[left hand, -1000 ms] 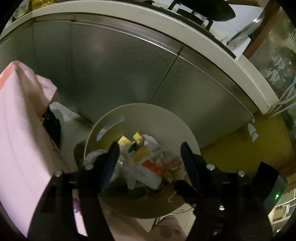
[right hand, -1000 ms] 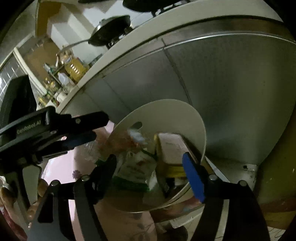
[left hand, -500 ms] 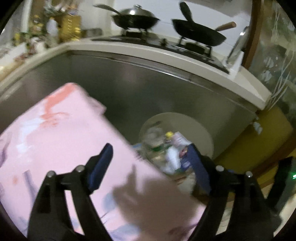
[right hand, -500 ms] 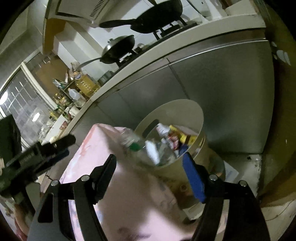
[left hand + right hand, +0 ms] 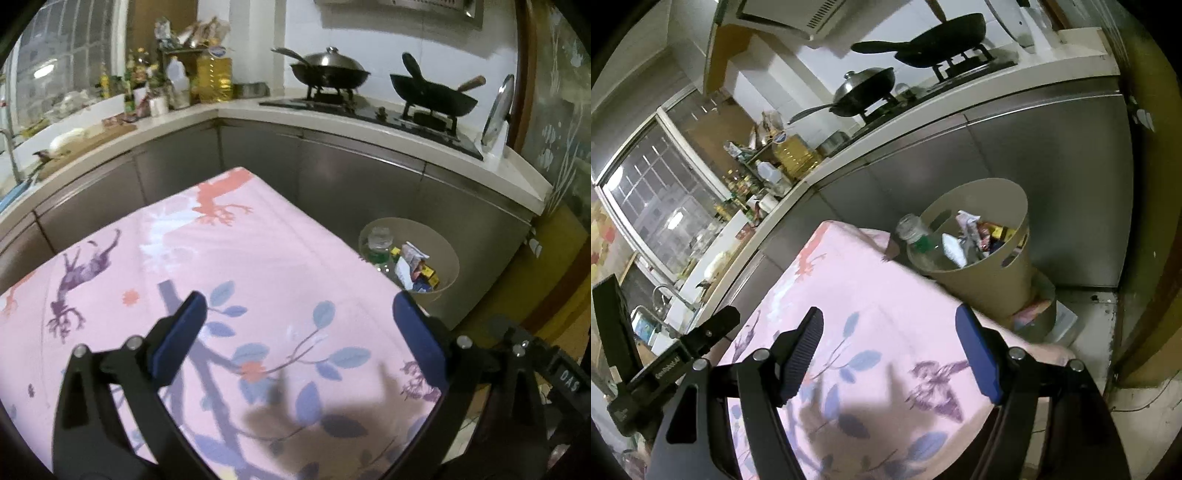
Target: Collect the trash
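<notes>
Both tools [image 5: 301, 328] back from bin [image 5: 448, 258]

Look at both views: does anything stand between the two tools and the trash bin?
Yes. A pink floral cloth-covered surface spreads beneath both open, empty tools, the left tool and the right tool; its far corner hides the near side of the trash bin, which stands beyond it.

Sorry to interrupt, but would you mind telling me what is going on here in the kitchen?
A person is collecting trash with a handheld gripper in each hand. Both the left gripper and the right gripper are open and empty above a table covered by a pink floral cloth; the left one's jaws have just been opening. Beyond the table's far corner, a round beige plastic bin on the floor by the steel cabinets already holds a clear plastic bottle and assorted wrappers.
</notes>
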`<action>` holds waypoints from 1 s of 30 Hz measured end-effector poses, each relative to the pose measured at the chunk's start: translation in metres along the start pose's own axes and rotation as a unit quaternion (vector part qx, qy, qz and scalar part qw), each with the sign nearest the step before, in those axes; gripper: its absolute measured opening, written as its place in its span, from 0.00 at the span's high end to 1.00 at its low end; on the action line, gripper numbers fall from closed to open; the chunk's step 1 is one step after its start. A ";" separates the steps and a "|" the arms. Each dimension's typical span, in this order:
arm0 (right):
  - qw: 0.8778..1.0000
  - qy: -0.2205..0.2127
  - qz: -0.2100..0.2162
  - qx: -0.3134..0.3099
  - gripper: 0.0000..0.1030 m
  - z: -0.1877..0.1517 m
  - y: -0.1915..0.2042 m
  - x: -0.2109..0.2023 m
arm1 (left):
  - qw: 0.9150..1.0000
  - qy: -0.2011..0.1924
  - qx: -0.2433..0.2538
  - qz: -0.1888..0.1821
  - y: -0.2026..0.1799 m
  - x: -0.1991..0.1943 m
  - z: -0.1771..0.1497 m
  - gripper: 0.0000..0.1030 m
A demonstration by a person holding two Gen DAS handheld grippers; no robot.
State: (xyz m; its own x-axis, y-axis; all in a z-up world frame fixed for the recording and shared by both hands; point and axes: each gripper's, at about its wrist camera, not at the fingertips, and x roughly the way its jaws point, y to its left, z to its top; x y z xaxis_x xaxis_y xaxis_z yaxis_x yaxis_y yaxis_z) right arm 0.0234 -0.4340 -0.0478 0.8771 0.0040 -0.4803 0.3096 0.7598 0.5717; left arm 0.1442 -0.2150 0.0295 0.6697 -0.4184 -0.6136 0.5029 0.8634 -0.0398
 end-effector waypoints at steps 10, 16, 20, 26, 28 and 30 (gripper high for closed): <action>0.999 -0.018 0.007 -0.030 0.28 -0.022 0.037 -0.030 | 0.999 -0.031 -0.002 0.027 0.017 -0.042 -0.020 0.06; 0.999 -0.019 0.011 -0.040 0.27 -0.026 0.047 -0.036 | 0.998 -0.051 0.007 0.039 0.014 -0.060 -0.024 0.06; 0.999 -0.025 0.014 -0.043 0.27 -0.026 0.051 -0.042 | 0.997 -0.060 0.016 0.046 0.008 -0.067 -0.024 0.06; 0.998 -0.033 0.016 -0.042 0.27 -0.024 0.050 -0.050 | 0.997 -0.062 0.023 0.043 0.002 -0.072 -0.023 0.06; 0.998 -0.035 0.016 -0.040 0.27 -0.023 0.049 -0.052 | 0.997 -0.064 0.023 0.043 0.000 -0.073 -0.023 0.06; 0.998 -0.036 0.016 -0.039 0.27 -0.023 0.047 -0.053 | 0.996 -0.068 0.026 0.044 -0.002 -0.075 -0.023 0.06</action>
State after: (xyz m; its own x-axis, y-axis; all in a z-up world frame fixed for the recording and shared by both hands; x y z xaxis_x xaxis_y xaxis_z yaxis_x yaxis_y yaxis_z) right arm -0.0167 -0.3839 -0.0105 0.9113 -0.0161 -0.4113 0.2542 0.8079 0.5316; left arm 0.0809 -0.1789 0.0577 0.7785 -0.3794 -0.5000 0.4648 0.8838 0.0531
